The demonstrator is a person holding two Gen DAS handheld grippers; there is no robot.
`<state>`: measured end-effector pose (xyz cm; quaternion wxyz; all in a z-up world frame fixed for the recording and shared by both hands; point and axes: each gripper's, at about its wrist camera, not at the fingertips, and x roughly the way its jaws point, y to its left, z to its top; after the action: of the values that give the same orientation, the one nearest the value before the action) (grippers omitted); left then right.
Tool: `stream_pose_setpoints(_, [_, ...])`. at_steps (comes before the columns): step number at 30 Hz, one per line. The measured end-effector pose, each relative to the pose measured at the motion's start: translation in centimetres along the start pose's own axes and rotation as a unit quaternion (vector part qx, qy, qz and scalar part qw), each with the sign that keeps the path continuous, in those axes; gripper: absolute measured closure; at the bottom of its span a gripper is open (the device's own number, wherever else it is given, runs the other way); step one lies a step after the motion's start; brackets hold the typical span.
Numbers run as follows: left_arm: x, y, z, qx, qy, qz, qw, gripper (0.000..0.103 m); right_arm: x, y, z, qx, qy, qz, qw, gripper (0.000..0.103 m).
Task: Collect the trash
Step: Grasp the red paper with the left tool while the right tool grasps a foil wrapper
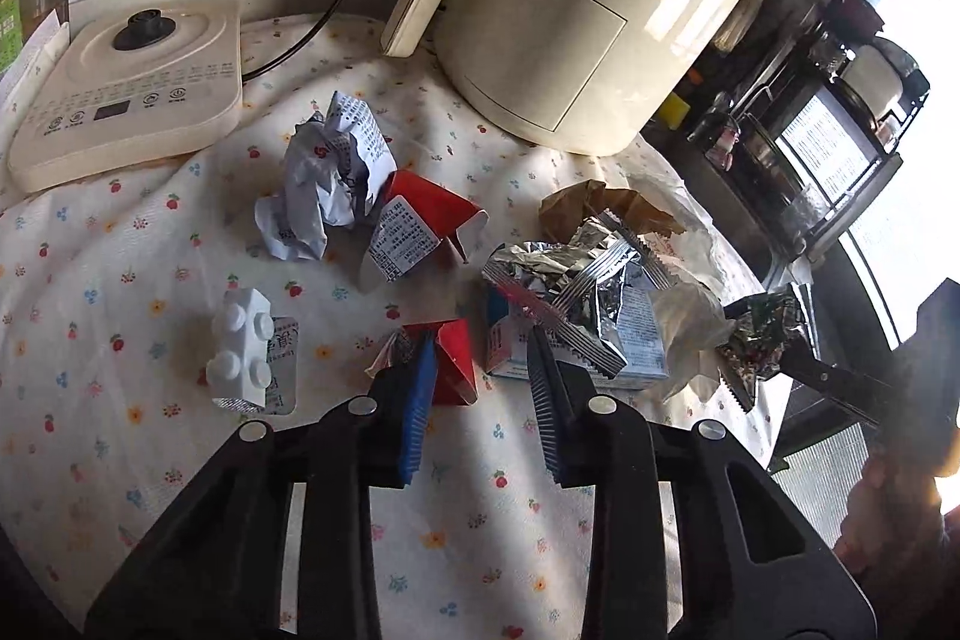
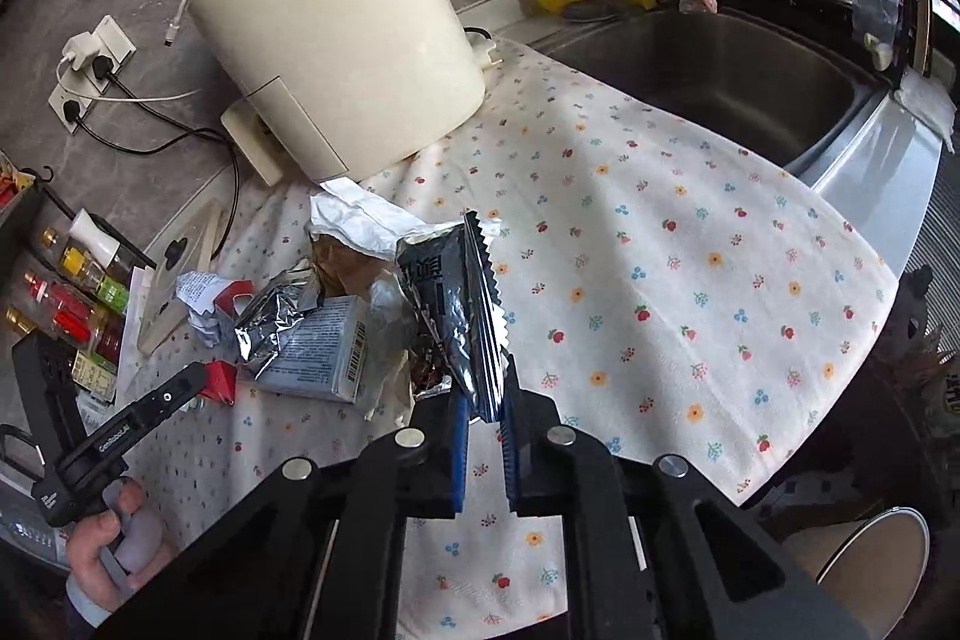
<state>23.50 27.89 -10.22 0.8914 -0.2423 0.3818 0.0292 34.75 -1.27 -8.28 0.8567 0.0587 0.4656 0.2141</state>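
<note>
- Because the litter is heaped in front of the cream appliance [image 2: 336, 40], both tools work from the near side of that heap.
- The right tool [image 2: 483, 436] is clamped on the dark snack wrapper [image 2: 450, 292], lifting its end off the surface [image 2: 660, 244].
- The left tool [image 1: 480, 388] stands part-closed around the red carton scrap [image 1: 453, 358]; firm contact I cannot tell.
- Crumpled paper [image 1: 327, 172] lies nearer the appliance, untouched.

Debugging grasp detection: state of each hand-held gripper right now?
Left hand-held gripper: closed on the red carton piece.
Right hand-held gripper: closed on the dark foil snack wrapper.
</note>
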Motion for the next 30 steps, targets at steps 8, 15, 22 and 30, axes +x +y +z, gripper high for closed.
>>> stream_pose_setpoints(8, [2.0, -0.3, 0.2, 0.013, 0.010, 0.023, 0.9996, 0.099, -2.4, -1.2, -0.5, 0.006, -0.008, 0.009, 1.000, 0.093])
stream_pose_setpoints(15, [0.0, -1.4, -0.4, 0.014, -0.011, 0.028, 0.9995, 0.100, -2.8, -2.7, -2.1, 0.002, 0.011, 0.007, 1.000, 0.093])
stream_pose_setpoints(22, [-3.1, -3.1, -2.3, -0.002, -0.036, 0.036, 0.9987, 0.100, -4.8, -5.1, -3.1, 0.002, 0.011, 0.015, 1.000, 0.093])
stream_pose_setpoints(30, [-5.4, -8.5, -5.0, 0.005, -0.044, 0.036, 0.9984, 0.100, -9.7, -9.0, -4.0, 0.008, -0.009, 0.031, 0.999, 0.093])
